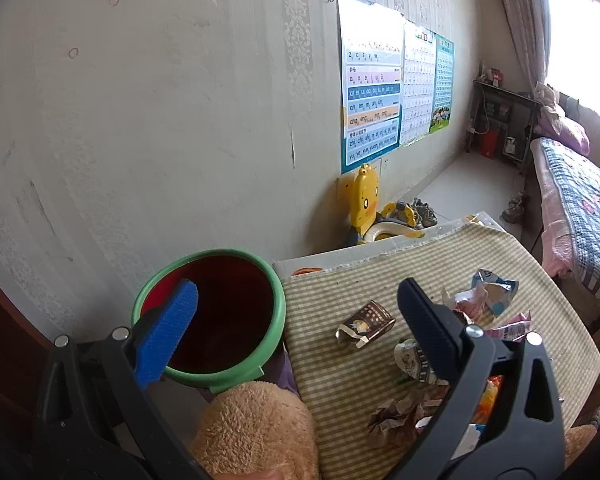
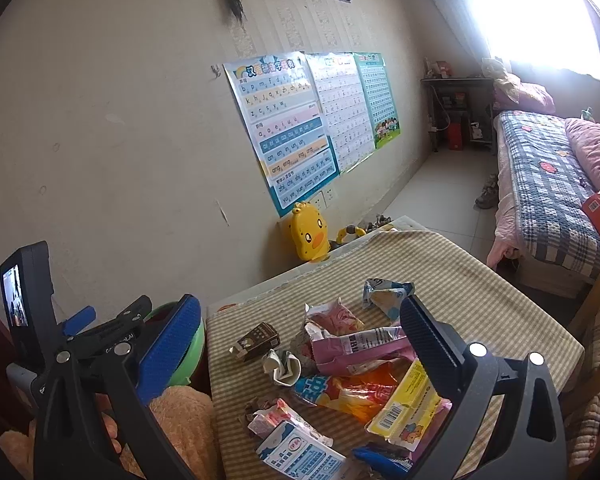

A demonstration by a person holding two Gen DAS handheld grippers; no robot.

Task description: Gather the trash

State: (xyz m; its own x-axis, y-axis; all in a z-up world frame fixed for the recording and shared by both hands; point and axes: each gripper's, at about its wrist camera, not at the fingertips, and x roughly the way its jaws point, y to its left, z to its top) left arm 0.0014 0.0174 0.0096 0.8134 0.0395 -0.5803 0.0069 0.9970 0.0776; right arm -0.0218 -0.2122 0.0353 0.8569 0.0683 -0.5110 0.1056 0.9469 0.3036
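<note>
Trash lies heaped on a striped tablecloth (image 2: 480, 280): a crushed brown carton (image 2: 256, 340), a pink wrapper (image 2: 356, 350), an orange packet (image 2: 348, 394), a yellow packet (image 2: 408, 404) and a blue-white wrapper (image 2: 386, 292). My right gripper (image 2: 298, 348) hovers open above the heap, gripping nothing. My left gripper (image 1: 298, 330) is open too; its blue pad sits over a green-rimmed bin (image 1: 208, 316) and its black pad over the table edge. The brown carton (image 1: 366, 324) and a crumpled white cup (image 1: 410, 360) lie just beyond it. From the right wrist, the left gripper (image 2: 108, 316) shows at the left.
The bin stands against the wall left of the table. Tan fleecy fabric (image 1: 256, 432) lies below the bin. A yellow duck seat (image 2: 308, 232) and shoes sit past the table's far end. A bed (image 2: 548, 188) runs along the right, and a wooden chair (image 2: 596, 304) stands beside the table.
</note>
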